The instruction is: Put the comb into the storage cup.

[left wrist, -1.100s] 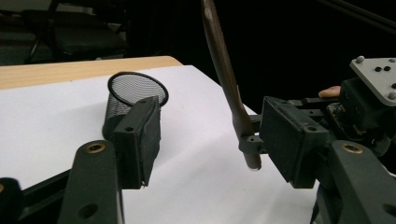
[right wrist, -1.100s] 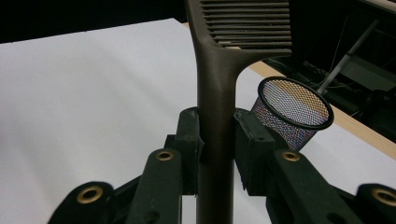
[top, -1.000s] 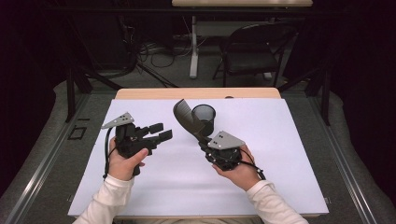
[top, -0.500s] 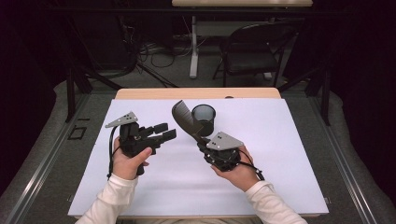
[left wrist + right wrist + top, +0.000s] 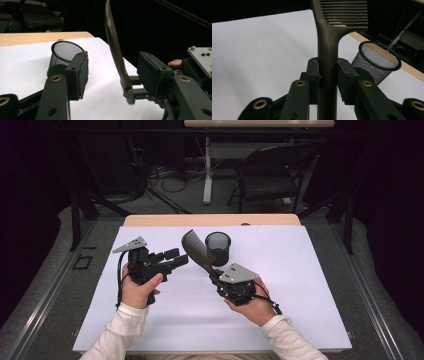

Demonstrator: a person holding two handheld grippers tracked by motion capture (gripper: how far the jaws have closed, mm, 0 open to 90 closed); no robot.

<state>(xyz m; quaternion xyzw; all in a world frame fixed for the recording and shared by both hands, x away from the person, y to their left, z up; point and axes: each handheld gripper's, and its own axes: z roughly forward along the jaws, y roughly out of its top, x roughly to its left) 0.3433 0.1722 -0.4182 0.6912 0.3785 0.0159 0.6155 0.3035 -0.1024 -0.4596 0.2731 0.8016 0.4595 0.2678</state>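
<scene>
From the high view, my right gripper (image 5: 209, 270) clamps the handle of a dark brown slotted spatula (image 5: 196, 249), whose blade rises toward the far left. Just right of the blade stands a black mesh cup (image 5: 218, 248), upright on the white table cover (image 5: 310, 285). My left gripper (image 5: 176, 258) hangs above the cover, left of the spatula, its jaws parted with nothing in them.

The left gripper view shows what the high view cannot: the spatula (image 5: 115, 50) edge-on between my two open pads, touching neither, with the mesh cup (image 5: 61, 56) behind the left pad and my right gripper (image 5: 132, 93) gripping the handle's low end.

The right gripper view reveals the blade's slots and my pads squeezed on both sides of the handle (image 5: 327, 75), the cup (image 5: 377, 62) to the far right. I can read no writing anywhere.
</scene>
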